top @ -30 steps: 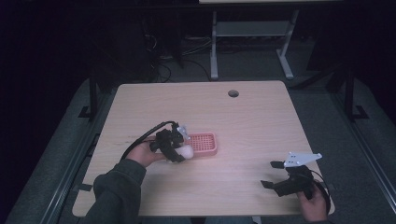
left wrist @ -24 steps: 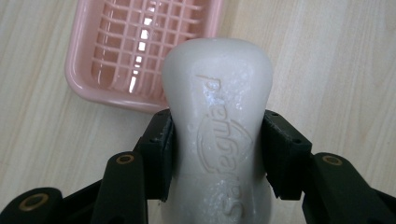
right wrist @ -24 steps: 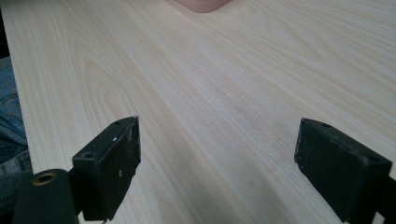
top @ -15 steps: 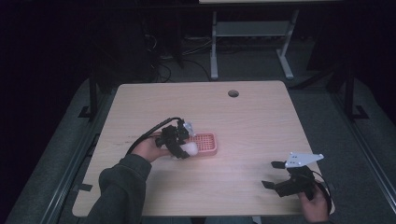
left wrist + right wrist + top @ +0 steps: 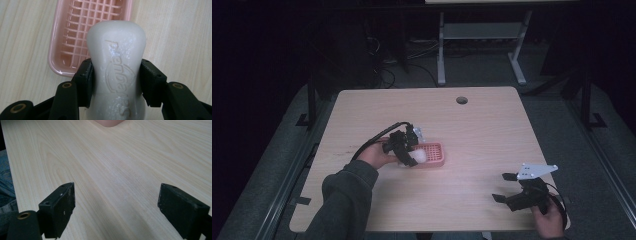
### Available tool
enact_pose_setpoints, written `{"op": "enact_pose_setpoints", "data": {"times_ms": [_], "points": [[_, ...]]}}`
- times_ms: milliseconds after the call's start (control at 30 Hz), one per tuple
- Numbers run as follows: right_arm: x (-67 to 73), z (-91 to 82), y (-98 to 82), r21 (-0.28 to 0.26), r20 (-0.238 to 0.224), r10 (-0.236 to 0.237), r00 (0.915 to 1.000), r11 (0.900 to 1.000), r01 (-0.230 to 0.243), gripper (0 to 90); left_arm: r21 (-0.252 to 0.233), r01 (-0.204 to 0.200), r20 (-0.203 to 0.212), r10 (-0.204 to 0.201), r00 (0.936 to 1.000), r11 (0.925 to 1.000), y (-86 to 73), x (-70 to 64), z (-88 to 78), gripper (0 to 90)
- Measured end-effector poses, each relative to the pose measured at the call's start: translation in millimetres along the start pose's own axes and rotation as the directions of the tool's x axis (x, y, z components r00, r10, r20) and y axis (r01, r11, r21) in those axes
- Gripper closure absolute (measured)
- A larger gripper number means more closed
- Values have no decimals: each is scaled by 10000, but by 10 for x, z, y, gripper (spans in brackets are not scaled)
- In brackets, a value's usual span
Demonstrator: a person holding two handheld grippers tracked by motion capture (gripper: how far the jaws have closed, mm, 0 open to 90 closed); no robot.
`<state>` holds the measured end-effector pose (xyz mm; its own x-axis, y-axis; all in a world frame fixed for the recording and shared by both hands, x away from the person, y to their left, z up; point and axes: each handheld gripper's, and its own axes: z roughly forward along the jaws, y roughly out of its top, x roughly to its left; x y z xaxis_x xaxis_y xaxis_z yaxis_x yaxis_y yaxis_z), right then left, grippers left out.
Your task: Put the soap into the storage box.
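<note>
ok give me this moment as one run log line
left gripper: shut on soap bar | soap bar: above pink soap dish's near end | right gripper: open, nothing between its jaws, over bare table

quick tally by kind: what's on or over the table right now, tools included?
Soap bar, white, clamped in the left tool: 1
Soap dish, pink, grid floor, on the table: 1
Handheld tools, left plus right tool, which is open over bare wood: 2
Total: 4
</note>
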<state>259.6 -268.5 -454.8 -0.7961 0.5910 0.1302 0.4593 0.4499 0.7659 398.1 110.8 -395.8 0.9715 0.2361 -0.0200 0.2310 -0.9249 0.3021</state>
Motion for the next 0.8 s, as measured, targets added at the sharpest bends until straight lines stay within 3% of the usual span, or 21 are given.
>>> {"op": "enact_pose_setpoints", "data": {"times_ms": [800], "points": [[3,-16,6,-83,33,-117,9999,9999,117,142,-47,-18,63,18,10000,10000,203,165,96,497]]}}
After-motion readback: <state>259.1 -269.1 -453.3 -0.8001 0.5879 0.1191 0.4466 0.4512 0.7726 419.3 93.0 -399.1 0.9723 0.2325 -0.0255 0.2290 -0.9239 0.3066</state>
